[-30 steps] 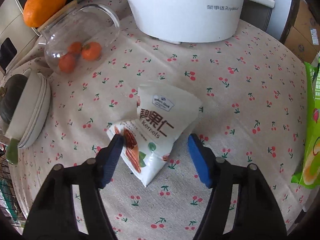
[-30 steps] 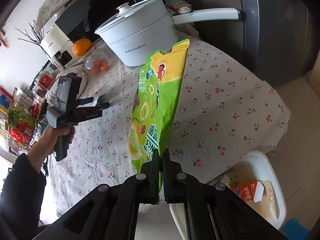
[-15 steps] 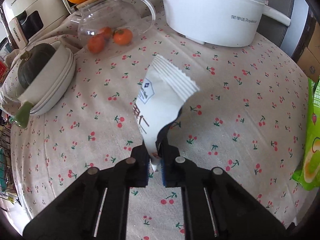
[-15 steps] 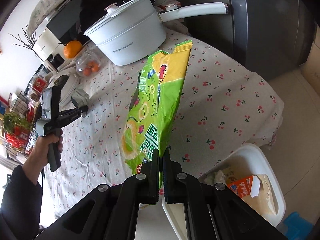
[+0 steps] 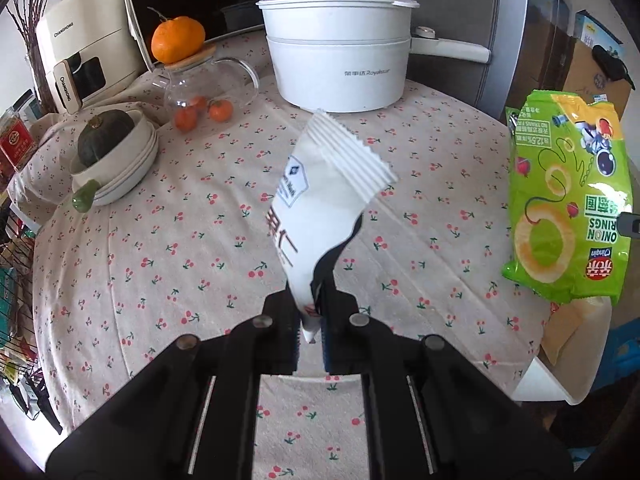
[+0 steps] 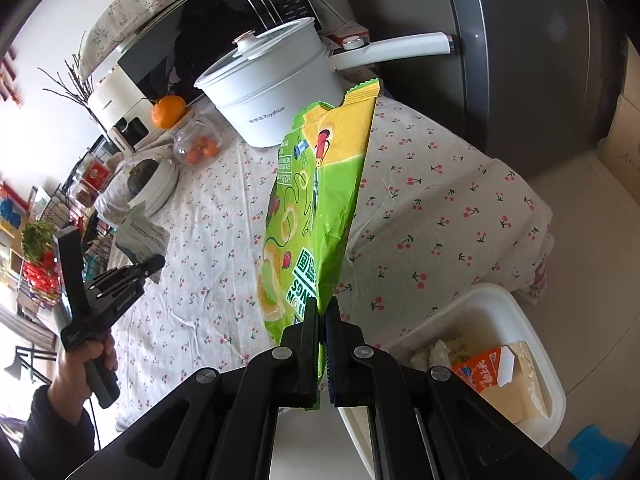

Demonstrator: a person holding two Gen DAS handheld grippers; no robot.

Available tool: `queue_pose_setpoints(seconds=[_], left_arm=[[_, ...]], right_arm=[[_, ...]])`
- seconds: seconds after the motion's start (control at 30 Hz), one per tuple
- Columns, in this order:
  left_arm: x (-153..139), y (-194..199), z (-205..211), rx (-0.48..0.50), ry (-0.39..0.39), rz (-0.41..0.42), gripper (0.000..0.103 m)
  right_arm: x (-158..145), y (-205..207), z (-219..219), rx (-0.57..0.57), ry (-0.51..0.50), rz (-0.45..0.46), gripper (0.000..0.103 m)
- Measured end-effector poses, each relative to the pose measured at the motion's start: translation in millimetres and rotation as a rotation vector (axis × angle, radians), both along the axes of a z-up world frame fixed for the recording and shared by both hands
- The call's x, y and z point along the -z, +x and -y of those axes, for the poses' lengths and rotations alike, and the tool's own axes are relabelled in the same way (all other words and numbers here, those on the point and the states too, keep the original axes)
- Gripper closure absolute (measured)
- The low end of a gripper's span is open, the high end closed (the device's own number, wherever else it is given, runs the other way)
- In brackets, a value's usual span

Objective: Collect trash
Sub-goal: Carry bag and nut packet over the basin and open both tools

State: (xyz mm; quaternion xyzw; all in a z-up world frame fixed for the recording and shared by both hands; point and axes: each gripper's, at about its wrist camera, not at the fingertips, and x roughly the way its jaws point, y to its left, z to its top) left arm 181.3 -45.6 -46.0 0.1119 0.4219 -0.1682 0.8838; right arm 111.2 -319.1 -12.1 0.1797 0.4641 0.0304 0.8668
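right gripper (image 6: 322,320) clamped on green chip bag (image 6: 316,216), bag upright at frame centre | white bin (image 6: 532,344) lower right, just beside it: nearer hand | left gripper (image 5: 310,312) pinching white snack packet (image 5: 320,208), mid-frame above tablecloth (image 5: 160,264)

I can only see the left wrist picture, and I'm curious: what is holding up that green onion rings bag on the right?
Observer: The right hand-held gripper, shut on the lower edge of the green bag.
Visitor: Where might the bag end up?
Observer: Probably in the white bin, which sits on the floor beside the table, just right of that gripper.
Visitor: Is there anything in the bin?
Observer: Yes, an orange carton and what looks like crumpled paper.
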Motion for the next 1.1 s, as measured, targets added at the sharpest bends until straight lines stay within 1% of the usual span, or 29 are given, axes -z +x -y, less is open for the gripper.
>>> queue_pose_setpoints(seconds=[0.1,0.17,0.27,0.37,0.47,0.53,0.67,0.83,0.97,1.07,1.1], left_arm=[[-8.8,-28.8,-0.8,0.023,-0.070,0.004,0.094],[-12.8,-46.4,-0.7,0.022,-0.119,-0.011,0.094],[-18.2,-61.4,4.3,0.024,-0.175,-0.032,0.094],[-22.1,-81.2,11.6,0.062,-0.227,-0.035,0.094],[-20.2,-99.1,21.8,0.105,-0.225,-0.031,0.094],[-17.0,-106.7,29.1,0.130,-0.225,-0.045,0.094],[-6.4,-116.1,41.9,0.164,-0.230,-0.082,0.094],[1.7,-124.6,61.7,0.202,-0.221,-0.115,0.094],[2.3,-133.3,79.4,0.243,-0.207,-0.120,0.094],[3.1,-137.3,90.7,0.270,-0.198,-0.128,0.093],[4.0,-138.8,94.8,0.277,-0.195,-0.130,0.093]], right_arm=[[-3.3,-12.9,1.1,-0.007,-0.007,-0.006,0.099],[-5.3,-22.3,2.5,-0.012,-0.019,-0.003,0.099],[-8.7,-35.6,6.0,-0.011,-0.027,0.004,0.099],[-12.6,-49.0,13.8,0.000,-0.034,0.015,0.099],[-13.4,-61.7,25.3,0.014,-0.039,0.015,0.099],[-10.8,-69.8,34.7,0.031,-0.049,0.006,0.099],[3.7,-86.8,55.6,0.059,-0.084,-0.037,0.099],[34.1,-103.6,73.2,0.067,-0.129,-0.138,0.099],[61.2,-101.2,76.3,0.054,-0.147,-0.238,0.098],[71.2,-96.7,77.1,0.062,-0.148,-0.277,0.093],[71.1,-95.5,78.5,0.074,-0.140,-0.281,0.084]])
